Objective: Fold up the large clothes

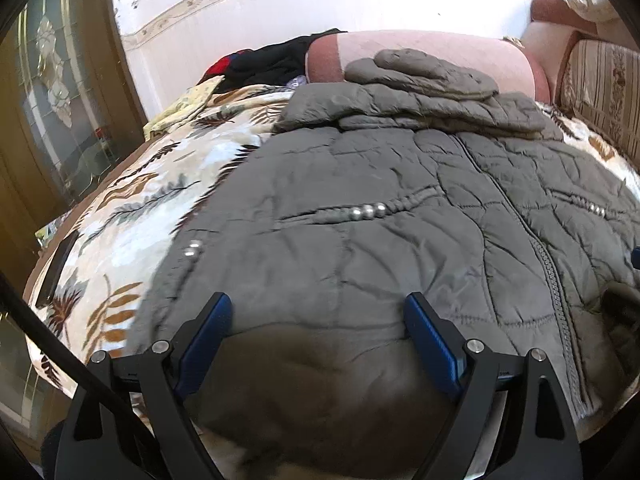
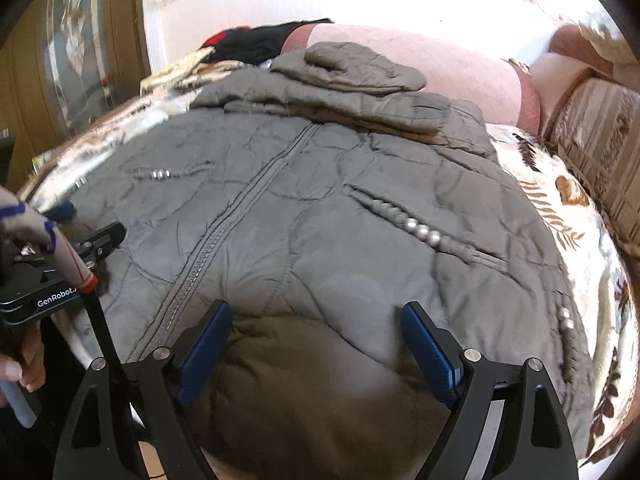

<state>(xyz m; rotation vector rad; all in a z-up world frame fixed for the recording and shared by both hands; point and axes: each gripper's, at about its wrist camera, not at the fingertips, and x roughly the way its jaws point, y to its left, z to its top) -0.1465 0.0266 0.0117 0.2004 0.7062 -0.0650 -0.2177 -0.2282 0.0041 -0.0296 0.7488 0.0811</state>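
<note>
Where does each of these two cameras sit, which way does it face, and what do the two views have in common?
Left wrist: sits on the left claw, facing forward over the grey quilted jacket on the leaf-print blanket; its own two open blue fingers show.
Right wrist: sits on the right claw, facing the same way over the jacket; its open fingers show, and the left claw at the left edge.
Shared: the jacket's zipper, the folded sleeves and the pink bolster.
</note>
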